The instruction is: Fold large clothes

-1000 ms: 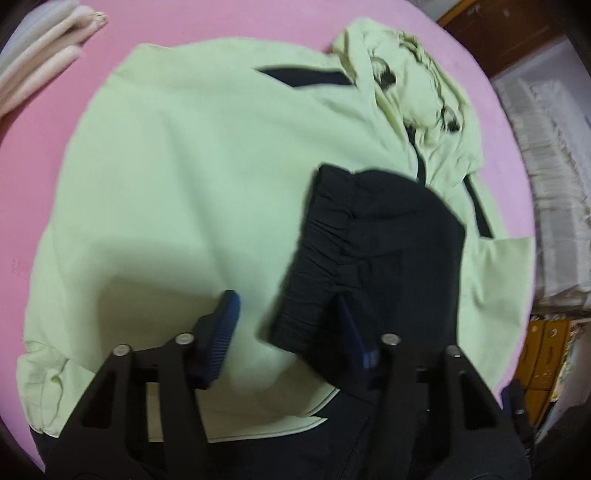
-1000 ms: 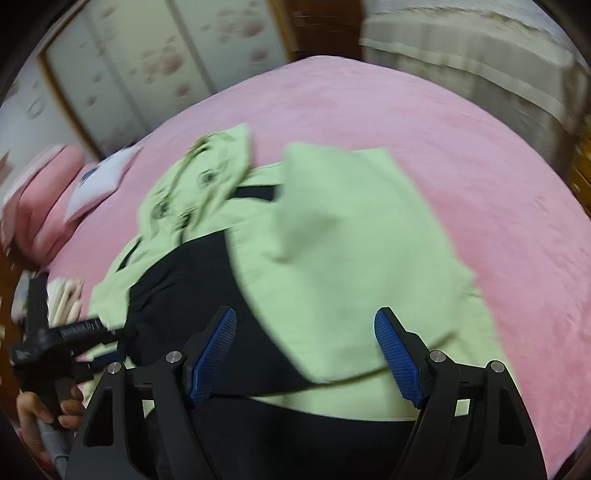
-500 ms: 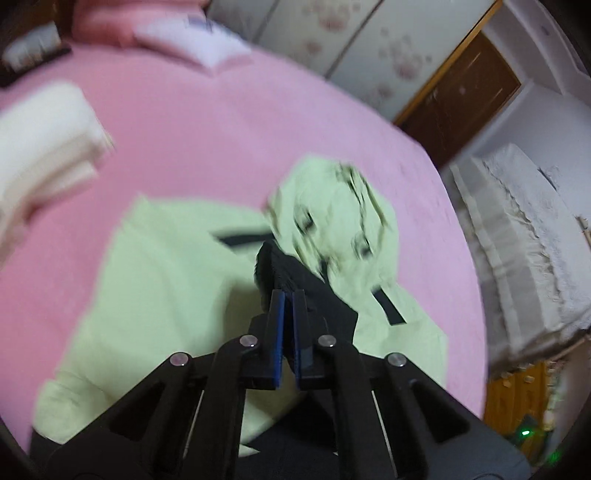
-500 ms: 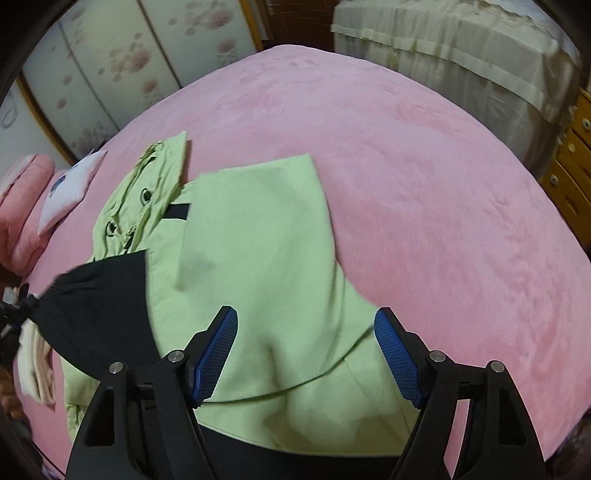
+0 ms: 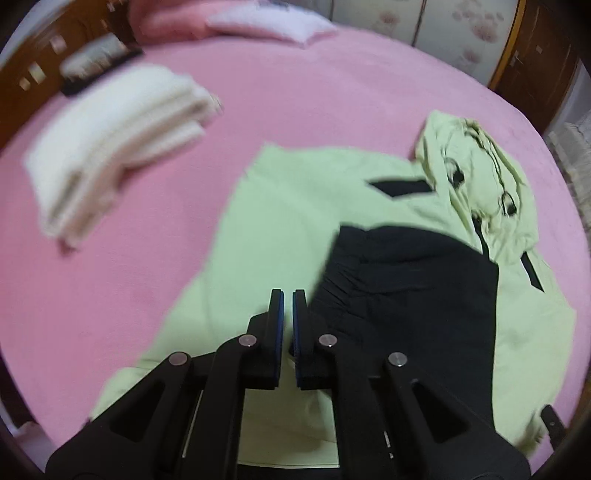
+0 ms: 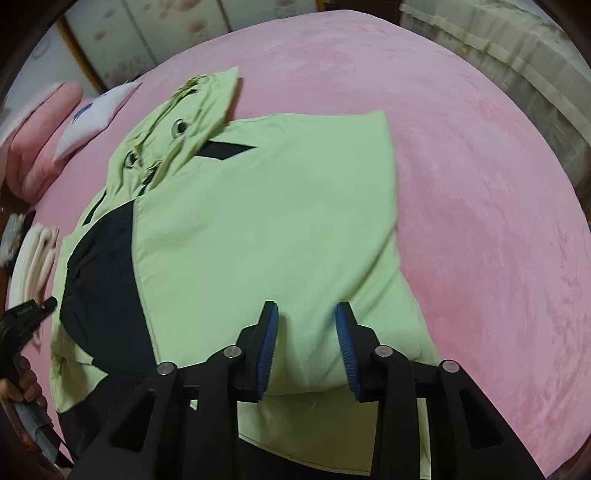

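A bed with a pink cover (image 6: 480, 177) fills the room. Behind it stand pale sliding doors with a flower pattern (image 5: 461, 29) in wooden frames (dark brown). Pink pillows (image 6: 40, 133) lie at the headboard (image 5: 33, 74), and a cream curtain (image 6: 517, 59) hangs nearby.

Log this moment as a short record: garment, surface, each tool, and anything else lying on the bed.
garment: light green hooded jacket with black panels, spread flat, hood toward the pillows
surface: pink bed cover
left tool: shut, nothing visible between its pads, above the jacket's black part
right tool: closing, green fabric between the pads at the near edge
other: folded white stack beside the jacket
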The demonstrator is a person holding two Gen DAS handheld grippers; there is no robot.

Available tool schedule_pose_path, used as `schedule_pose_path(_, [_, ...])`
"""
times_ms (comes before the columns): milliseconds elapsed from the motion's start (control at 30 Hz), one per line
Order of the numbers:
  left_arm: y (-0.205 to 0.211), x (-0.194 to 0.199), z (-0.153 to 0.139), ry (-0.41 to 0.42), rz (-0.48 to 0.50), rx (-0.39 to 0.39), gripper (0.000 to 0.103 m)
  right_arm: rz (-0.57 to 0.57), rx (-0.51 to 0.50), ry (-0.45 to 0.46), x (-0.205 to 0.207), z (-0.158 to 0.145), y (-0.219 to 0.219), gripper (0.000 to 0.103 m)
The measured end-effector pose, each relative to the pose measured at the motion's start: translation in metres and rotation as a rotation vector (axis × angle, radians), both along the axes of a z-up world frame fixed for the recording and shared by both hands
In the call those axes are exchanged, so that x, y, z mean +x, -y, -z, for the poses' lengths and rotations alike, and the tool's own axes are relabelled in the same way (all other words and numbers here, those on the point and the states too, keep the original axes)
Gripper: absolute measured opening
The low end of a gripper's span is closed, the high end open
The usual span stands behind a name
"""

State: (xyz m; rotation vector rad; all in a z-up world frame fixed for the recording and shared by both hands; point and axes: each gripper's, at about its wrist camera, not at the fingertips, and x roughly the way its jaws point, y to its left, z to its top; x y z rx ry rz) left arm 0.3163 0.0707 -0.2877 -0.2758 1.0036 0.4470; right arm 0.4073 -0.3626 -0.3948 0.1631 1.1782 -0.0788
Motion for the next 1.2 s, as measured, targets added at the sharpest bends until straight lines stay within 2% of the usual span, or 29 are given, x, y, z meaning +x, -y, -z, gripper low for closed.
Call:
schedule_pose_path(100, [0.011, -0.007, -0.023, 0.067, 0.024, 0.039, 0.003, -0.041, -0.047, -0.003, -0.001, -0.009, -0.003, 0.029])
schedule_pose_path(167, [0.021, -0.008, -0.034, 0.085, 0.113, 0.007, 0.011, -0.067, -0.047, -0.004, -0.003, -0.014, -0.008, 0.026])
schedule_pose_path(233, [0.038, -0.004, -0.037, 0.064, 0.226, -0.06, 0.011, -0.095, -0.036, -0.012, -0.003, -0.016, -0.016, 0.022])
schedule_pose_path(333, [0.064, 0.002, -0.031, 0.034, 0.34, -0.17, 0.011, -0.145, -0.028, -0.019, -0.002, -0.019, -0.028, 0.017])
schedule_pose_path(433, [0.093, 0.01, -0.015, -0.038, 0.41, -0.265, 0.011, -0.194, -0.016, -0.02, -0.005, -0.02, -0.038, 0.012])
schedule_pose_path(567, [0.122, 0.011, 0.008, -0.123, 0.474, -0.315, 0.008, -0.22, 0.028, -0.024, -0.005, -0.019, -0.05, 0.007])
schedule_pose_path(633, [0.131, 0.012, 0.023, -0.181, 0.473, -0.325, 0.008, -0.229, 0.089, -0.02, -0.004, -0.016, -0.048, 0.006])
schedule_pose_path(667, [0.133, 0.013, 0.03, -0.204, 0.461, -0.326, 0.008, -0.235, 0.139, -0.021, 0.01, -0.01, -0.064, 0.006])
schedule_pose_path(767, [0.131, 0.018, 0.049, -0.251, 0.42, -0.311, 0.008, -0.255, 0.287, -0.084, 0.027, 0.02, -0.079, 0.006])
schedule_pose_path(800, [0.126, 0.02, 0.051, -0.233, 0.402, -0.278, 0.007, -0.255, 0.277, -0.104, 0.036, 0.033, -0.085, 0.006])
schedule_pose_path(867, [0.115, 0.022, 0.05, -0.219, 0.358, -0.184, 0.006, -0.241, 0.19, -0.123, 0.037, 0.047, -0.077, 0.004])
schedule_pose_path(933, [0.096, 0.024, 0.051, -0.228, 0.29, -0.044, 0.006, -0.174, 0.18, -0.079, 0.031, 0.05, -0.05, 0.001])
schedule_pose_path(967, [0.085, 0.024, 0.053, -0.233, 0.264, -0.026, 0.006, -0.126, 0.191, -0.055, 0.026, 0.05, -0.035, 0.001])
schedule_pose_path(1000, [0.072, 0.025, 0.055, -0.23, 0.238, -0.041, 0.005, -0.067, 0.209, -0.033, 0.019, 0.048, -0.017, 0.0])
schedule_pose_path(1033, [0.059, 0.024, 0.057, -0.212, 0.222, -0.095, 0.001, -0.006, 0.235, -0.011, 0.012, 0.046, 0.002, 0.0])
schedule_pose_path(1067, [0.051, 0.024, 0.059, -0.2, 0.213, -0.138, 0.001, 0.066, 0.21, 0.007, 0.005, 0.044, 0.02, 0.0])
schedule_pose_path(1100, [0.045, 0.023, 0.06, -0.189, 0.209, -0.175, 0.001, 0.118, 0.142, 0.017, -0.001, 0.041, 0.032, 0.0])
schedule_pose_path(1133, [0.042, 0.023, 0.061, -0.18, 0.207, -0.19, 0.001, 0.152, 0.105, 0.036, -0.008, 0.038, 0.046, 0.0])
schedule_pose_path(1200, [0.045, 0.023, 0.061, -0.179, 0.198, -0.163, 0.001, 0.183, 0.164, 0.043, -0.014, 0.038, 0.058, 0.0])
